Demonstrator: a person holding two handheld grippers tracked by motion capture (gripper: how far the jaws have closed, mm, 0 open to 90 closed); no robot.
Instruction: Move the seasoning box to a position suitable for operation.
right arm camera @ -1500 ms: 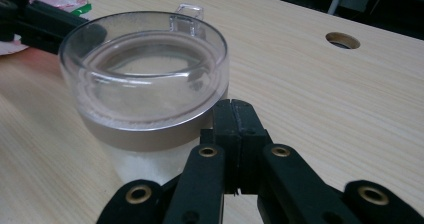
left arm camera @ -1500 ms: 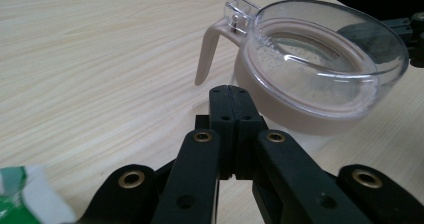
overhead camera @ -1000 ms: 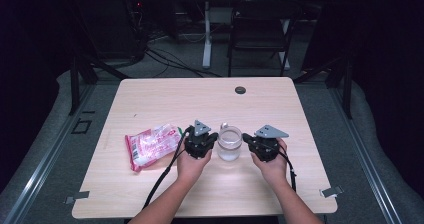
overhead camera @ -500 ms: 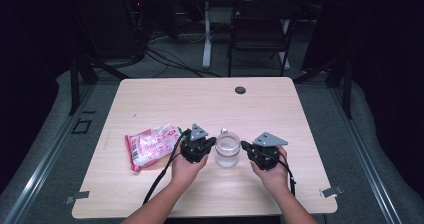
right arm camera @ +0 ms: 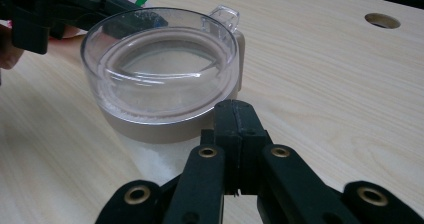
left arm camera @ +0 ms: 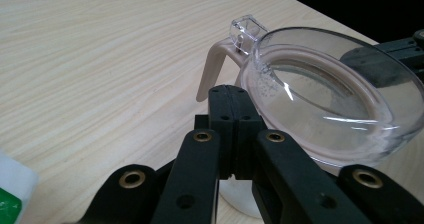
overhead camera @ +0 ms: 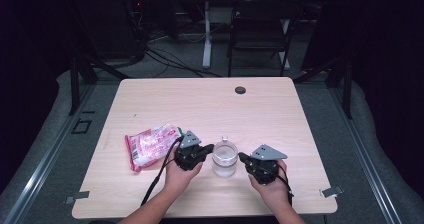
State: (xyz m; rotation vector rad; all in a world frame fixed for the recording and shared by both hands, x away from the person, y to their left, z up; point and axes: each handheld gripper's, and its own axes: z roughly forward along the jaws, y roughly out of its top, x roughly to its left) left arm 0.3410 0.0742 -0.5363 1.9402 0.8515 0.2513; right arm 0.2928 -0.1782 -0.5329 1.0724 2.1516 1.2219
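Clear plastic jar [overhead camera: 223,157] is stood upright at lower centre, latch toward the frame top; both grippers' fingers [left arm camera: 229,109] are closed, empty.

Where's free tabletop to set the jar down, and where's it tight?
Free: the whole far half of the table, apart from the cable hole, and the right strip past the right gripper. Crowded: the near centre, where the left gripper, the clear lidded jar and the pink packet sit close together.

Wood table [overhead camera: 280,114] w/ clear jar [overhead camera: 223,157], pink packet [overhead camera: 150,145]
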